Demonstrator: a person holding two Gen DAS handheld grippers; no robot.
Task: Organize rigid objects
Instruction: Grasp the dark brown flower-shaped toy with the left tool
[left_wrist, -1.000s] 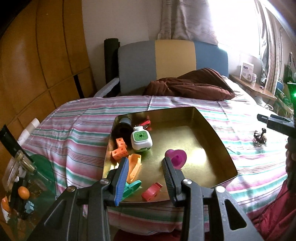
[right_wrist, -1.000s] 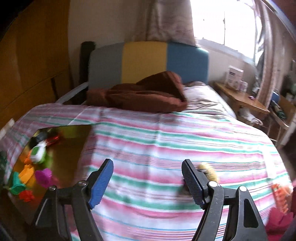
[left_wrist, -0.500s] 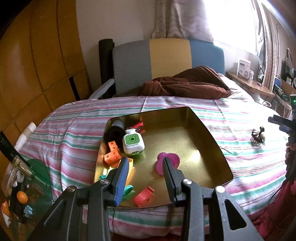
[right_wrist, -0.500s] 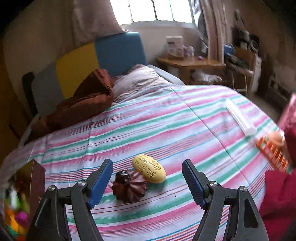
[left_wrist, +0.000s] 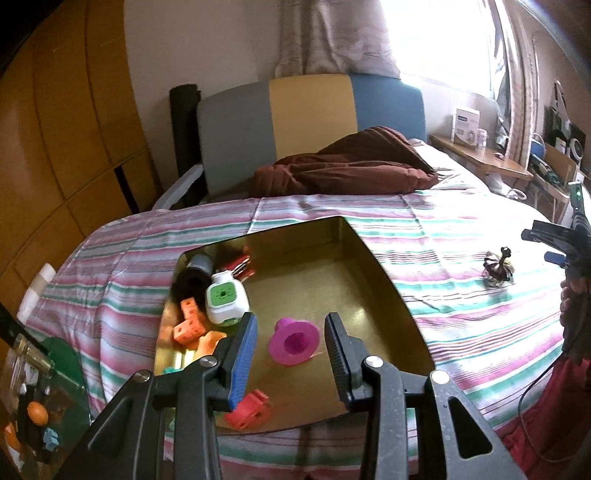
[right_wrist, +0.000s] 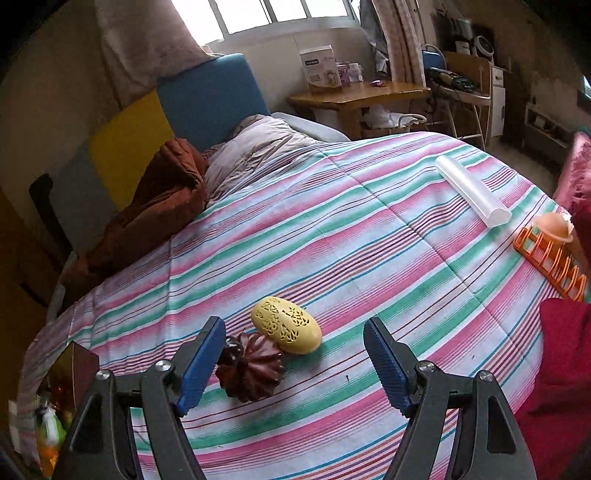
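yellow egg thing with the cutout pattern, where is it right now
In the right wrist view the yellow egg lies on the striped bedspread, just ahead of the open right gripper, apparently touching the dark brown ridged mould at its left.

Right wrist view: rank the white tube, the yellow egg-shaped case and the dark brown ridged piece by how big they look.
1. White tube, longest, though farthest away.
2. Yellow egg-shaped case and dark brown ridged piece: look alike; the brown one is nearer, so unsure.

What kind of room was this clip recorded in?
Most likely a bedroom in a home. The work surface is a bed with a striped cover and a padded tricolour headboard; a brown blanket lies bunched at its head, and a wooden bedside table stands under a curtained window.
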